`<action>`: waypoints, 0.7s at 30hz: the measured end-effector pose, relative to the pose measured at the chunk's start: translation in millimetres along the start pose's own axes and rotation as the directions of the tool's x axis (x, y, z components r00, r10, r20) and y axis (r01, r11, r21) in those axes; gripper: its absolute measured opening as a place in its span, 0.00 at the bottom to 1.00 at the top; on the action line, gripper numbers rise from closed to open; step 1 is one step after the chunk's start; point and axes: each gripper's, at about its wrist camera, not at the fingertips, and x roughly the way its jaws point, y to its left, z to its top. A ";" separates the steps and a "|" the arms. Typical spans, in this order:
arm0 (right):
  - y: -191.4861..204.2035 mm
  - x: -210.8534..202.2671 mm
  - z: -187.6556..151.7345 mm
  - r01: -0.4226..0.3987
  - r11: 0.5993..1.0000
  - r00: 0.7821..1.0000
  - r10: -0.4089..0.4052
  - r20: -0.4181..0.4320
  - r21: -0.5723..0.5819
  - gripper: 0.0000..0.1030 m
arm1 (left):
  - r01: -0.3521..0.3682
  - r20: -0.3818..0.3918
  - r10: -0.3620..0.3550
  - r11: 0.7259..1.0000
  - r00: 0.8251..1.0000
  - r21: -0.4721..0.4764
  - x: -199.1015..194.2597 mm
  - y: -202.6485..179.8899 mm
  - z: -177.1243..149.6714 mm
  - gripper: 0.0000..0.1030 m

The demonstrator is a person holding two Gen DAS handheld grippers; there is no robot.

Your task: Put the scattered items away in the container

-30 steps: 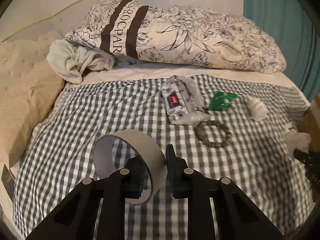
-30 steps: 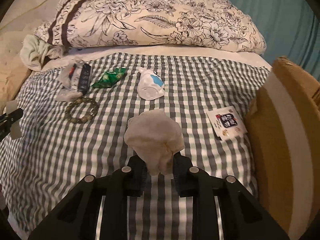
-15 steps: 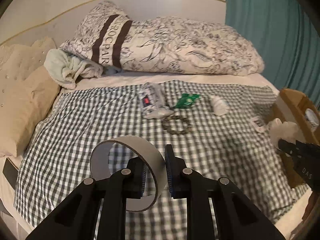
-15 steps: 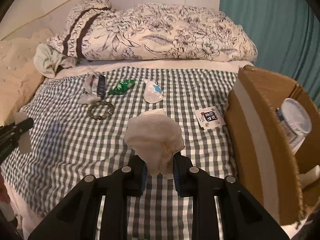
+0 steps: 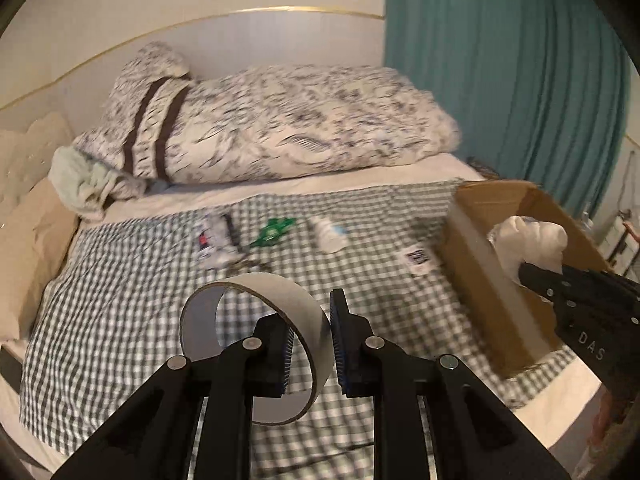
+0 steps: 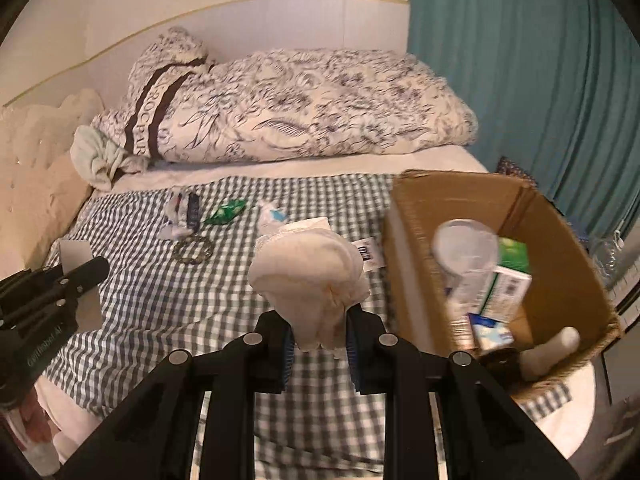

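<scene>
L gripper jaws pinch tape roll wall; R gripper jaws clamp cloth wad. Risk: thin-edge grip, roll may slip short of cardboard box.

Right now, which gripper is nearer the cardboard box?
Right. The right gripper, holding the crumpled cloth, is at the cardboard box, over its near edge. The left gripper, holding the tape roll, is over the checked blanket, to the box's left.

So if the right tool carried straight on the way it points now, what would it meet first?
Probably the checked bedspread, just short of the small white packet. The right tool points down past the cloth it holds; depth is unclear.
</scene>
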 end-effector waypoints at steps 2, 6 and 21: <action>-13.8 -8.7 0.7 0.013 1.000 1.000 -0.013 0.012 0.013 0.20 | 0.015 0.005 -0.015 1.000 1.000 0.023 -2.0 -19.5 3.6 0.17; -42.4 -19.0 -0.6 0.036 0.999 0.999 -0.036 0.022 0.034 0.20 | 0.051 0.008 -0.051 0.996 0.999 0.067 -1.7 -60.7 8.4 0.17; -179.6 -39.3 -2.2 0.142 0.978 0.989 -0.147 0.020 0.151 0.20 | 0.200 -0.009 -0.202 0.964 0.979 0.177 20.8 -204.0 46.9 0.17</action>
